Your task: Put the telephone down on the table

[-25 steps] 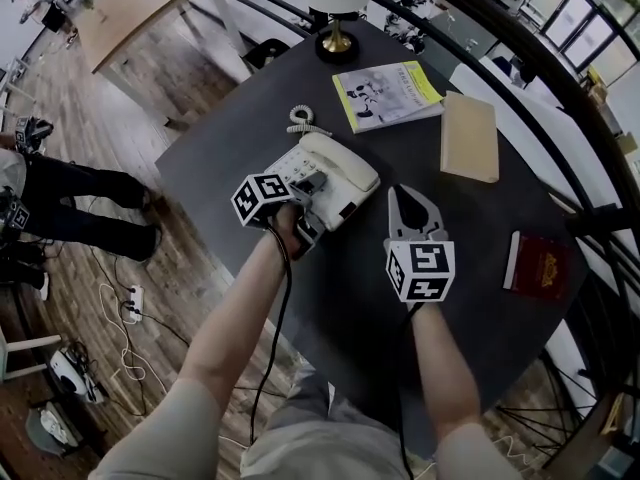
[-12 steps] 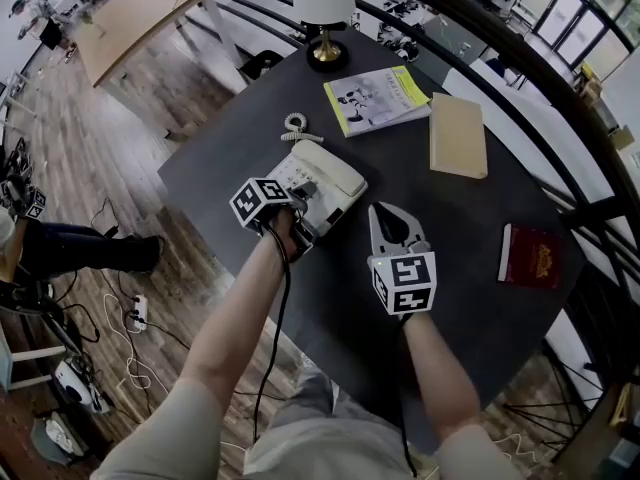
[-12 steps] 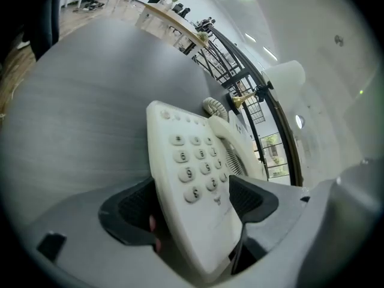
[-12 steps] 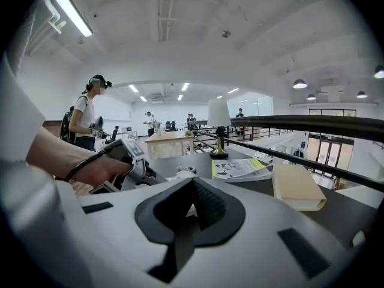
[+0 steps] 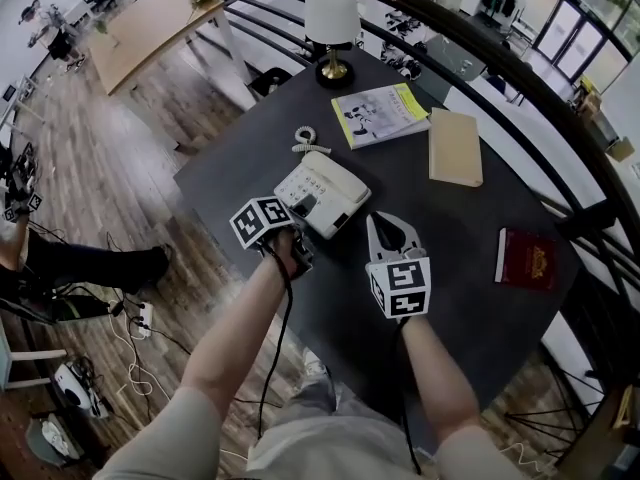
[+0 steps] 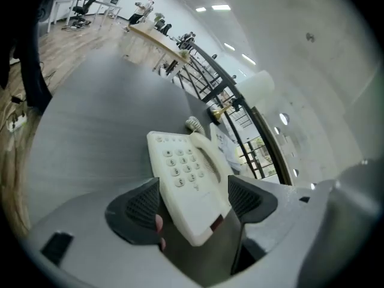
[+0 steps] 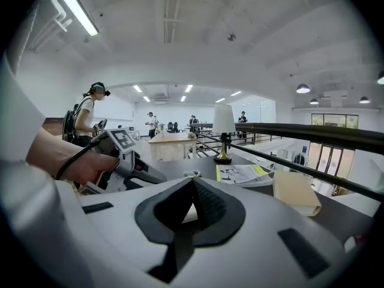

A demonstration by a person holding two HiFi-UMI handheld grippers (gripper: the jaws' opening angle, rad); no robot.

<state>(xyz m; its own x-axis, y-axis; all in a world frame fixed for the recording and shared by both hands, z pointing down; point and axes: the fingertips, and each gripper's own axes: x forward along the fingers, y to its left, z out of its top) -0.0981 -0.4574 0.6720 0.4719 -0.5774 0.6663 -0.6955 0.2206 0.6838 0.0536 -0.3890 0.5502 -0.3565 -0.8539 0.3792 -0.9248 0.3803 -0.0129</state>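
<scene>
The cream telephone [image 5: 322, 190] lies flat on the dark table [image 5: 450, 298], handset in its cradle and its coiled cord [image 5: 310, 140] behind it. My left gripper [image 5: 303, 230] is at the phone's near left corner. In the left gripper view the telephone's [image 6: 189, 173] near end sits between the wide-spread pads [image 6: 141, 212], with a gap showing on the right side; the left gripper [image 6: 195, 206] is open. My right gripper [image 5: 385, 226] hovers just right of the phone, its tips together and holding nothing; the right gripper [image 7: 192, 188] looks past them at the table.
Behind the phone are a white-shaded lamp [image 5: 333, 18], a yellow-edged magazine [image 5: 382, 114] and a tan book [image 5: 455, 146]. A red booklet [image 5: 528, 258] lies at the right. A black railing [image 5: 560, 78] curves round the table's far side. A person [image 7: 90, 113] stands off to the left.
The left gripper has drawn back and up from the phone, which stays resting on the table. The right gripper has drifted slightly.
</scene>
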